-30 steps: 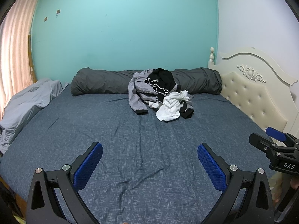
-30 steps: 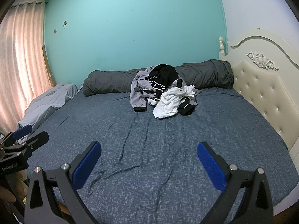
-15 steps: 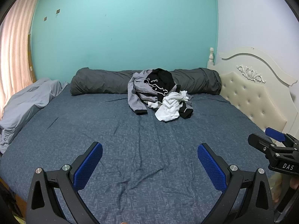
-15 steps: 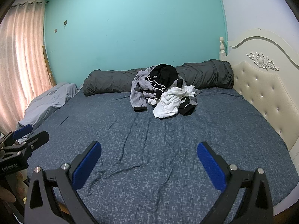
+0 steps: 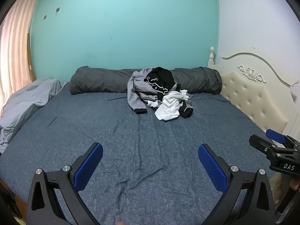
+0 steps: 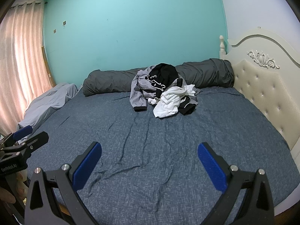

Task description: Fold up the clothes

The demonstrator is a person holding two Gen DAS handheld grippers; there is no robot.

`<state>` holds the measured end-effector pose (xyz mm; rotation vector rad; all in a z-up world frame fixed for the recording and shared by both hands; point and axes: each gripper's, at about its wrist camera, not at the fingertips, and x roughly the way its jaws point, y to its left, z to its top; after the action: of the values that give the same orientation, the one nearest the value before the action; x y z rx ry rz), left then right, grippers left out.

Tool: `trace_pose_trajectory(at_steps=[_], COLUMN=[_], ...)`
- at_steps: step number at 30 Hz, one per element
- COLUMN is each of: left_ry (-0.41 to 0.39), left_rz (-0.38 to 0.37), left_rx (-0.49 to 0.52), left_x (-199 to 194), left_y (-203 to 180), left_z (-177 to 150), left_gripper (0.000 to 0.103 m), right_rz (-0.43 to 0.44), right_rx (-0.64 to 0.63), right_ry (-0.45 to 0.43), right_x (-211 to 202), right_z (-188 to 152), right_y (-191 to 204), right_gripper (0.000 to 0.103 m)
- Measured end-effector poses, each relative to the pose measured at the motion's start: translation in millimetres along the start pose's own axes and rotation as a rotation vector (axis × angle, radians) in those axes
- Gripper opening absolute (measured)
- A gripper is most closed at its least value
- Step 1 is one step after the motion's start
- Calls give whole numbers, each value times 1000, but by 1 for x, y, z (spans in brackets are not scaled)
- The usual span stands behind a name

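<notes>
Clothes pile [image 5: 159,95] sits heaped against the grey bolster [image 5: 105,83] at the far side of the bed [image 5: 93,127], probably three garments, tangled. Left gripper [image 5: 150,162] and right gripper [image 6: 149,161] both spread, empty, well short of it: pre-reach.

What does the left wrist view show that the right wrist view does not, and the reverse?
Only the left wrist view shows the right gripper from the side, at its right edge, with a DAS label. Only the right wrist view shows the left gripper from the side, at its left edge, and the curtain's top. Both show the clothes pile against the grey bolster, on the blue sheet, and open jaws in front.
</notes>
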<state>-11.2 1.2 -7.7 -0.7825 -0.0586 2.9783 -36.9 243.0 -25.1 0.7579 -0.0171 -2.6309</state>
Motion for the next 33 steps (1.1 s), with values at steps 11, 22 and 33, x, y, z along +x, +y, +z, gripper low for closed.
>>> trace_pose_trajectory(at_steps=[11,22,33], left_ry=[48,118,121], left_rz=[-4,20,23], left_rx=[-67,-92,-150], left_x=[50,149,264], left_y=[17,49,82], left_z=[-10,-15,17], left_gripper=[103,103,103], right_rz=[30,57,34], right_rx=[54,20,-42], right_ry=[56,113,177], right_x=[41,138,266], right_z=[-8,-2,44], right_y=[-22,-40,-48], right_gripper=[103,103,103])
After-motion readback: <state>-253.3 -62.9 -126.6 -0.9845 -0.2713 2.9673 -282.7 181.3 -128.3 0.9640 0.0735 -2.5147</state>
